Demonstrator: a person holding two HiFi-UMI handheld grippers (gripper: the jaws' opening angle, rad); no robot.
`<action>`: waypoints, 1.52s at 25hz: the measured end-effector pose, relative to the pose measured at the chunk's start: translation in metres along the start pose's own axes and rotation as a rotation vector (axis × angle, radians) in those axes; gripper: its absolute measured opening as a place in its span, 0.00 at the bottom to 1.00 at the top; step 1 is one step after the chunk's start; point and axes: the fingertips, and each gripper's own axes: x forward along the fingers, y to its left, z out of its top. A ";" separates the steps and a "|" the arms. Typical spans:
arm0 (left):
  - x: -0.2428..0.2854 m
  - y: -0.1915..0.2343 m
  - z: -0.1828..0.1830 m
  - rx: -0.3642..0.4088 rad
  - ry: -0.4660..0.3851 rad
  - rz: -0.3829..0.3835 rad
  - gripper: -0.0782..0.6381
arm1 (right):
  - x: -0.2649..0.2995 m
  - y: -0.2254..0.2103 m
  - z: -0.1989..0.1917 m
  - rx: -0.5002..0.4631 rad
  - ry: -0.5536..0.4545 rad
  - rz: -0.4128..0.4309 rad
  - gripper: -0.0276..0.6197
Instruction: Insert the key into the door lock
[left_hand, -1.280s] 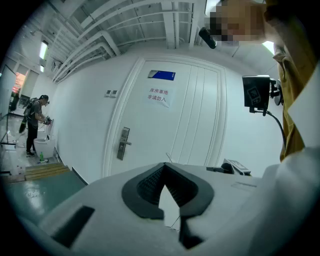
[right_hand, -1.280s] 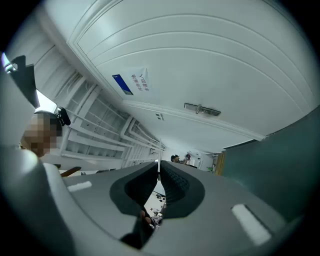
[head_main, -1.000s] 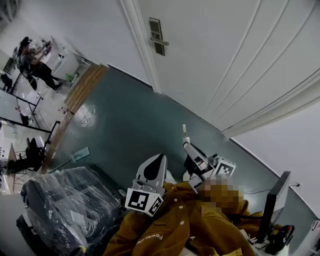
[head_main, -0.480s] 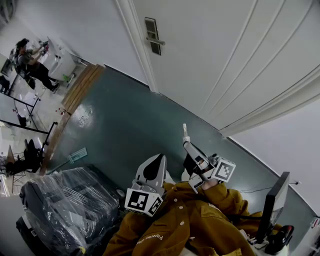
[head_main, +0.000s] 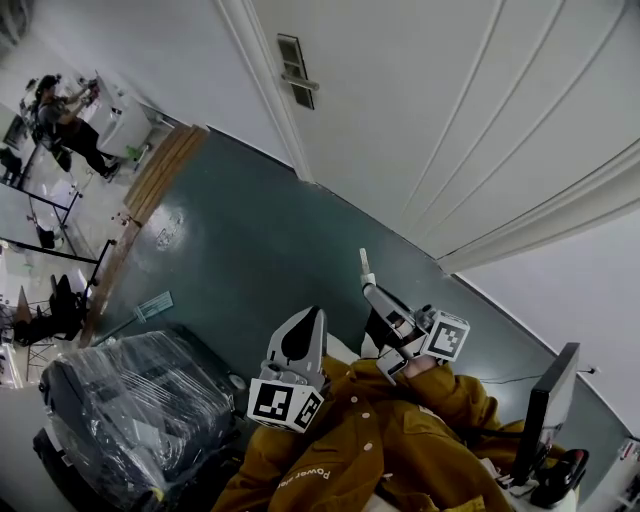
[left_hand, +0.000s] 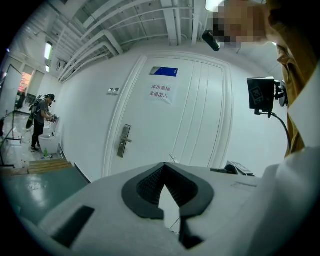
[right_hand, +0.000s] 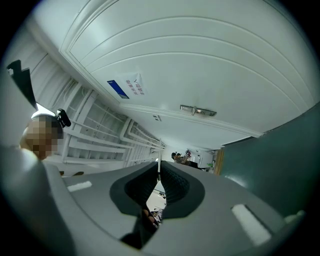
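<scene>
Pinching the key (head_main: 363, 261) blade-forward in my right hand-held gripper (head_main: 371, 287), I face the door lock (head_main: 293, 70), well apart ahead-left; my left hand-held gripper (head_main: 301, 336) is clenched, empty.

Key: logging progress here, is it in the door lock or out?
Out. The key sticks up from the shut right hand-held gripper, well short of the door lock, with floor between them.

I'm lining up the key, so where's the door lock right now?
In the head view the door lock is upper left on the white door, at its edge beside the frame, well apart from the key.
</scene>
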 end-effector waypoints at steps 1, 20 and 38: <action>-0.001 0.002 -0.001 -0.008 0.000 0.006 0.11 | 0.002 0.000 0.000 0.003 0.003 0.001 0.08; 0.025 0.001 0.018 0.013 0.052 -0.096 0.11 | 0.002 0.002 0.019 0.017 -0.123 -0.019 0.08; 0.079 0.012 0.051 0.010 0.075 -0.240 0.11 | 0.025 0.007 0.069 -0.080 -0.212 -0.040 0.08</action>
